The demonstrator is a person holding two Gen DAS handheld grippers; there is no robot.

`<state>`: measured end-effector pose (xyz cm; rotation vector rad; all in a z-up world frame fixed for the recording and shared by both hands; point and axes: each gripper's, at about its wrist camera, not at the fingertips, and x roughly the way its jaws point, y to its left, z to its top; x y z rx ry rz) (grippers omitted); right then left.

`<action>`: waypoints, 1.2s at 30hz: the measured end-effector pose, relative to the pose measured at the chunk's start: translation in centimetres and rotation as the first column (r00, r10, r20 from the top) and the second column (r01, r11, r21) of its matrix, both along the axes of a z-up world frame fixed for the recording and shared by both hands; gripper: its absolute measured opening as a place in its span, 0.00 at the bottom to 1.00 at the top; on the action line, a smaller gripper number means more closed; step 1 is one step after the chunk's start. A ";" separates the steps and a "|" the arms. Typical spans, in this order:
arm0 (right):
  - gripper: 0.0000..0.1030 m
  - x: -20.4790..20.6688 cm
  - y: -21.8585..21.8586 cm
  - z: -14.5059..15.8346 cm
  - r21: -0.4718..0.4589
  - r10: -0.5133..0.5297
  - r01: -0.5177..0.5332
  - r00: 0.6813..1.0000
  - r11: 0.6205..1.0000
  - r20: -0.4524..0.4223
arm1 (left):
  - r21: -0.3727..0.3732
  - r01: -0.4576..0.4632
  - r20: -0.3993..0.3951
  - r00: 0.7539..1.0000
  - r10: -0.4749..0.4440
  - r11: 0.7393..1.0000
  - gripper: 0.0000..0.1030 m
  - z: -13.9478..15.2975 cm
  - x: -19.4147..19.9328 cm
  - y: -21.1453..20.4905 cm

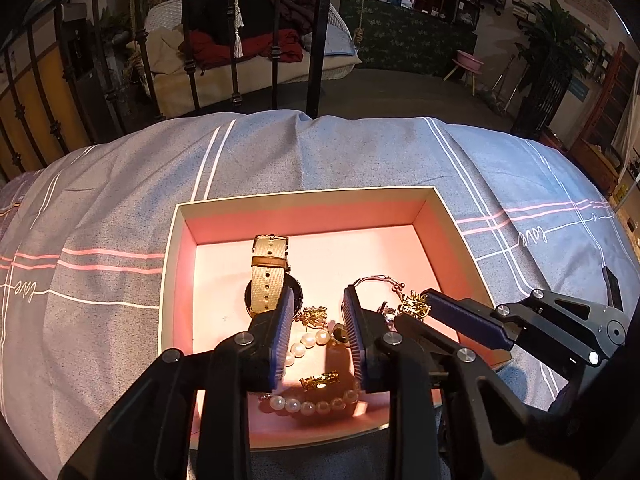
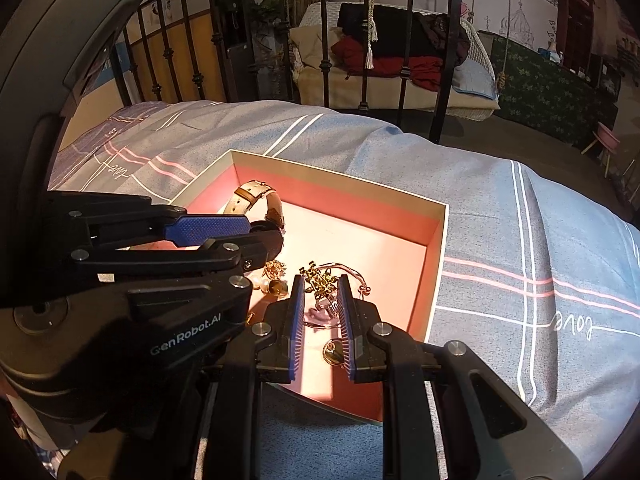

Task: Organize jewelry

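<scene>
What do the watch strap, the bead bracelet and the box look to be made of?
Watch strap: seems woven fabric, beige, matte, with punched holes and a brown keeper that may be leather. Bead bracelet: pearl-like beads, glossy white; real or imitation cannot be told. Box: looks like cardboard, cream rim, matte pink lining.

Grey-blue striped bedspread (image 1: 320, 152), black iron bed rail (image 1: 276, 32) (red clothes (image 1: 248, 46) beyond), potted palm (image 1: 548, 52)

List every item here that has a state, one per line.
Shallow pink-lined cardboard box: open, lidless, on the bedspread.
Beige fabric-strap wristwatch: inside box, strap buckled.
White pearl bracelet: lying loose in box.
Left claw: open over the box.
Right claw: narrowly parted around a gold chain.
</scene>
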<state>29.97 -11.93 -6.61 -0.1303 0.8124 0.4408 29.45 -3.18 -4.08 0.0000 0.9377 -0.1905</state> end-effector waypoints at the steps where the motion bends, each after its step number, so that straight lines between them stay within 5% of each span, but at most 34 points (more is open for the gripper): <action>1: 0.17 0.0 0.0 0.0 -0.003 -0.001 0.001 1.000 1.000 0.001 | -0.002 0.002 -0.001 1.000 -0.002 1.000 0.35 0.0 0.0 0.0; 5: 0.18 -0.2 0.0 -0.1 -0.004 -0.002 0.002 1.000 1.000 0.003 | 0.014 -0.004 0.002 1.000 0.004 1.000 0.48 0.1 -0.1 -0.2; 6: 0.26 -0.2 -0.1 -0.1 -0.003 -0.003 0.003 1.000 1.000 0.003 | 0.015 -0.011 -0.002 1.000 0.011 1.000 0.57 0.2 -0.2 -0.1; 7: 0.37 -0.3 -0.2 0.0 0.001 -0.006 0.006 1.000 1.000 0.004 | 0.022 -0.023 -0.003 1.000 0.023 0.999 0.68 0.2 -0.2 0.0; 8: 0.71 -0.5 -0.2 0.1 0.005 -0.011 0.011 1.000 1.000 0.015 | 0.035 -0.042 0.000 0.999 0.042 0.999 0.76 0.4 -0.2 0.1; 9: 0.89 -0.9 -0.3 0.3 0.012 -0.016 0.016 0.999 1.000 0.035 | 0.043 -0.057 0.008 0.998 0.057 0.997 0.85 0.6 -0.4 0.2; 19: 0.93 -3.3 -0.9 1.2 0.046 -0.029 0.025 0.995 0.999 0.091 | 0.047 -0.054 0.071 0.996 0.051 0.997 0.92 2.0 -2.7 0.6; 28: 0.94 -8.0 -1.6 1.9 0.034 -0.074 0.069 0.972 0.997 0.221 | -0.044 -0.041 0.173 0.984 0.048 0.998 0.93 3.9 -7.6 1.6; 32: 0.94 -11.4 -2.9 2.0 0.053 -0.151 0.141 0.939 0.989 0.310 | -0.061 -0.040 0.279 0.959 0.056 0.997 0.93 4.8 -11.9 2.0; 36: 0.94 -16.1 -4.9 3.9 0.141 -0.274 0.235 0.842 0.962 0.464 | -0.101 -0.068 0.405 0.909 0.103 0.993 0.93 5.6 -16.4 3.0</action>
